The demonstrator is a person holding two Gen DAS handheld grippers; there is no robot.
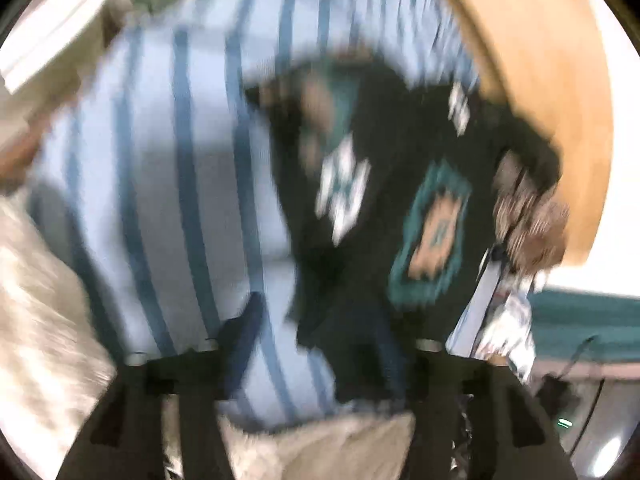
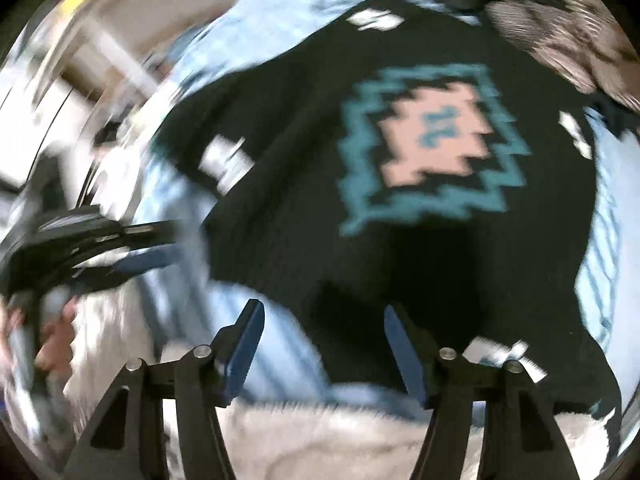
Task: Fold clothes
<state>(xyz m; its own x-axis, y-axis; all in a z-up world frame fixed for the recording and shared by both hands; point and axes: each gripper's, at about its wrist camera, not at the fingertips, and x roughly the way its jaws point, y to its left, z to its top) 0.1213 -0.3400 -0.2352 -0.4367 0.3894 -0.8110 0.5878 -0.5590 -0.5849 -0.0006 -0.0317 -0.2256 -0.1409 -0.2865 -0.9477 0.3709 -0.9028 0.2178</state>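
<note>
Heavy motion blur, fisheye-warped edges, bright light.

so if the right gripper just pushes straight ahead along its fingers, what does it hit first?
Most likely the black patterned sweater: the right gripper has its jaws open with that dark knit directly ahead between them, lying on the light blue striped garment. The frame is motion-blurred, so depth is uncertain.

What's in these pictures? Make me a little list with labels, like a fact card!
Dark garment: black sweater with a teal and pink pattern, lying on top
Striped garment: light blue striped shirt underneath it
Fluffy thing: white fuzzy fabric nearest the cameras
Left gripper: open, empty
Right gripper: open, empty, above the sweater's edge
Sharpness: both views blurred
</note>
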